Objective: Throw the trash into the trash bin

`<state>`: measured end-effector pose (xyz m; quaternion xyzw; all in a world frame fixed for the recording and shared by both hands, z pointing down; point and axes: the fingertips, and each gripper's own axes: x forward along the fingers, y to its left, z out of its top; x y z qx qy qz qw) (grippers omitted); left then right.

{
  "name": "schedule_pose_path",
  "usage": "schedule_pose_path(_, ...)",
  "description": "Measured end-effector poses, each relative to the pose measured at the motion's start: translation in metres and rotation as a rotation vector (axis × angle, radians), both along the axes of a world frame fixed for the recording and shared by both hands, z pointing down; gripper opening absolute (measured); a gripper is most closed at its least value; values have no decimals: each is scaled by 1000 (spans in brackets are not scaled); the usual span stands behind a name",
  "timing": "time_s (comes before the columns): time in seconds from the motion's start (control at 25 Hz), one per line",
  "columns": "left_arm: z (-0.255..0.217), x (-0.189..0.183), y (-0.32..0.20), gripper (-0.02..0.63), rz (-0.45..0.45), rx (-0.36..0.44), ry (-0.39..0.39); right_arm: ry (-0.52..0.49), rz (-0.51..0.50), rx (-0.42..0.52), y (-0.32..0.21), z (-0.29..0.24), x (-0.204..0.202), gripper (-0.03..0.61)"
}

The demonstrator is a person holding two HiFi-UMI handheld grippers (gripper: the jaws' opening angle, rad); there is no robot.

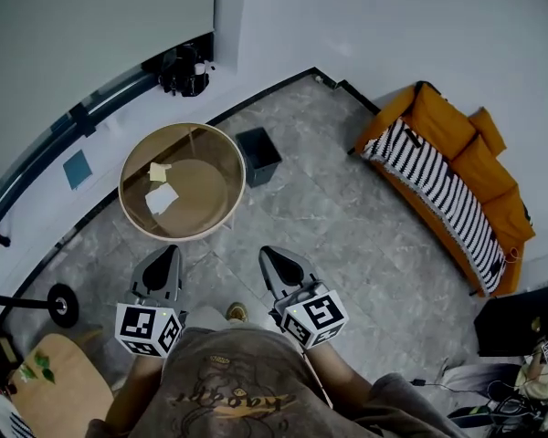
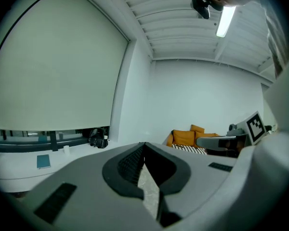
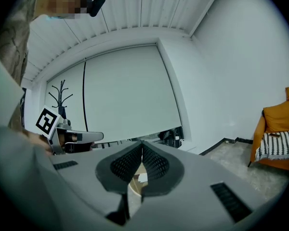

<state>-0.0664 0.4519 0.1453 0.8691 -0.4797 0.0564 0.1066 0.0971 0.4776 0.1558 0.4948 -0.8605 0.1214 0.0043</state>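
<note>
Left gripper: jaws closed tip to tip with nothing between them; it is held out low in front of the person, pointing toward the near edge of the round table.
Right gripper: jaws likewise pressed together and empty; it sits beside the left one, apart from it, pointing at the floor between the table and the trash bin.
Marker cubes: one at the rear of each gripper, close to the person's body.
Trash: a crumpled white paper and a smaller yellowish paper lie on the left half of the tabletop, the yellowish piece just behind the white one, close but whether touching I cannot tell. Neither gripper touches them.
Round table: light wooden rim around a brownish top, standing near the wall, ahead of the left gripper.
Trash bin: dark, square and open-topped, on the floor just beside the table's right side, well apart from both grippers.
Floor: grey stone-patterned tiles.
Sofa: orange, along the right wall, with a black-and-white striped blanket across its seat.
Corner: a dark bag-like thing sits on the ledge behind the table.
Near left: a wooden chair seat and a round black stand base.
</note>
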Motion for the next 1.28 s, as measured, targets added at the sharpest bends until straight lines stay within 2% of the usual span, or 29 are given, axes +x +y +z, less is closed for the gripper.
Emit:
schedule_pose_path(0.32, 7, 10, -38, 18, -16, -10, 4, 3, -29, -27, -38, 11, 6, 18)
schedule_pose_path(0.6, 21, 21, -93, 18, 0, -13, 11, 7, -10, -29, -87, 22, 16, 18)
schedule_pose_path(0.84, 25, 32, -157, 19, 15, -28, 23, 9, 5, -35, -149, 22, 26, 18)
schedule_pose_path(1.28, 14, 33, -284, 19, 30, -32, 18, 26, -25, -37, -277, 8, 15, 18)
